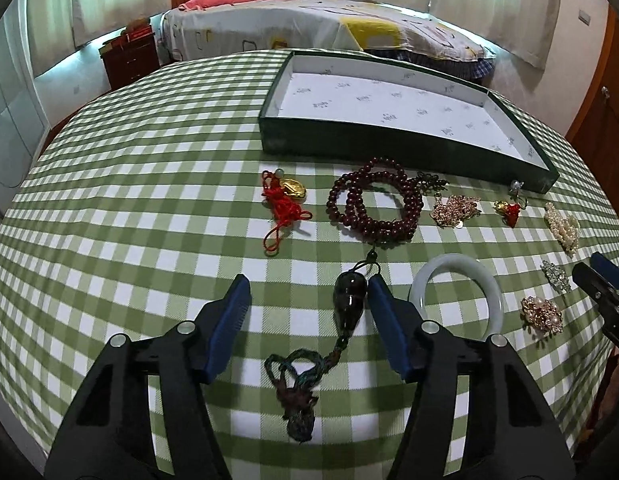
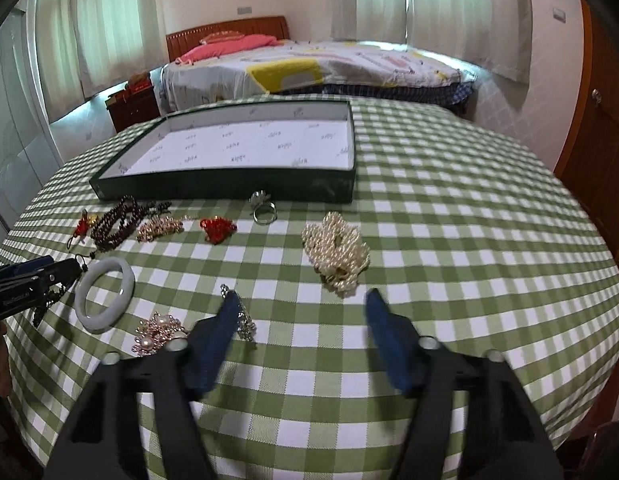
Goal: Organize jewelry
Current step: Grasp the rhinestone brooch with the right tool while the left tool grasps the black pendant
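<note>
Items on the green-checked tablecloth [image 1: 129, 200]:

- One dark green tray [image 1: 389, 146] with white printed lining, toward the table's far edge; nothing in it.
- One red knotted cord with gold charm [image 1: 287, 204].
- One dark red bead strand [image 1: 375, 208], coiled, just before the tray's near wall.
- One dark pendant with braided tassel [image 1: 349, 300], trailing from the strand toward the near edge.
- One gold-tone chain cluster [image 1: 455, 210].
- One small red-and-gold charm [image 1: 509, 210].
- One ring [image 2: 263, 210], beside the tray's near wall.
- One pearl bundle [image 2: 337, 252].
- One pale jade bangle [image 1: 461, 292], flat.
- One rhinestone piece [image 1: 555, 276].
- One pearl-and-gold brooch [image 1: 543, 314].

Left gripper [image 1: 309, 284]: jaws wide apart, holding nothing; the pendant lies between the fingers, against the right-hand one.

Right gripper [image 2: 303, 300]: jaws wide apart, holding nothing, the pearl bundle just beyond its tips; one finger overlaps the rhinestone piece.
</note>
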